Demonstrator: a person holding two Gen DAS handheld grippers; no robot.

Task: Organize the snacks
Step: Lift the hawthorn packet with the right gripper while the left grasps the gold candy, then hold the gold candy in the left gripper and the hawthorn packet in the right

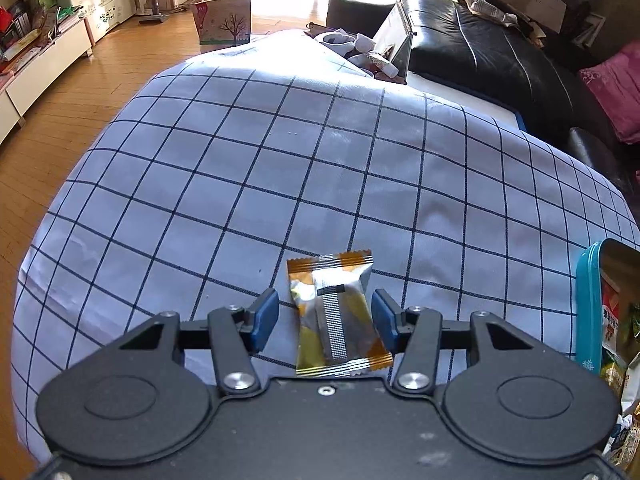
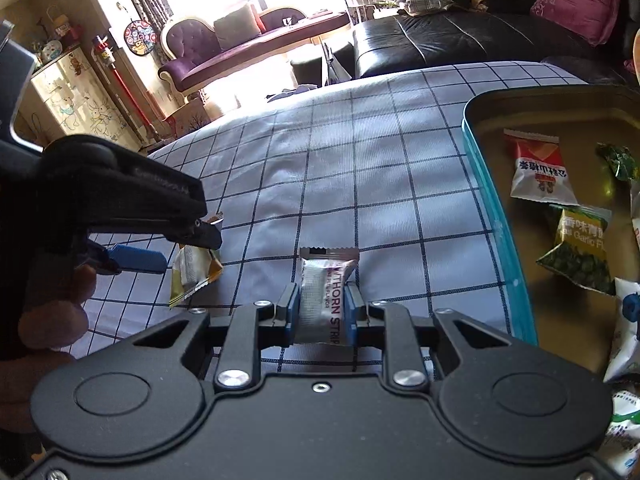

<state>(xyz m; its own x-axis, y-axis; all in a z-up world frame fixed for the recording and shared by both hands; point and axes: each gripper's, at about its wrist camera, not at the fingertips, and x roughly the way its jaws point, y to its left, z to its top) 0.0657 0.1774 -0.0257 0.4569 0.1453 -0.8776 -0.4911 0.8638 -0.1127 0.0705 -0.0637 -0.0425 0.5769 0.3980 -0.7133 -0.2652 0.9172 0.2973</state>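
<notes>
Right gripper (image 2: 320, 312): one, closed on one silver hawthorn-strip packet (image 2: 325, 296).
Left gripper (image 1: 325, 320): one, jaws apart around one gold-and-silver packet (image 1: 338, 312) lying on the checked cloth (image 1: 280, 160).
Teal tin (image 2: 490, 200): one, holding at least four packets.

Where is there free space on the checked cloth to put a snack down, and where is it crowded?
Free: the wide checked cloth beyond the orange packet, up to the clutter at its far edge. Also bare: the tin's far corner. Crowded: the near cloth by both tongs, and the tin's near end with its snack packets.
</notes>
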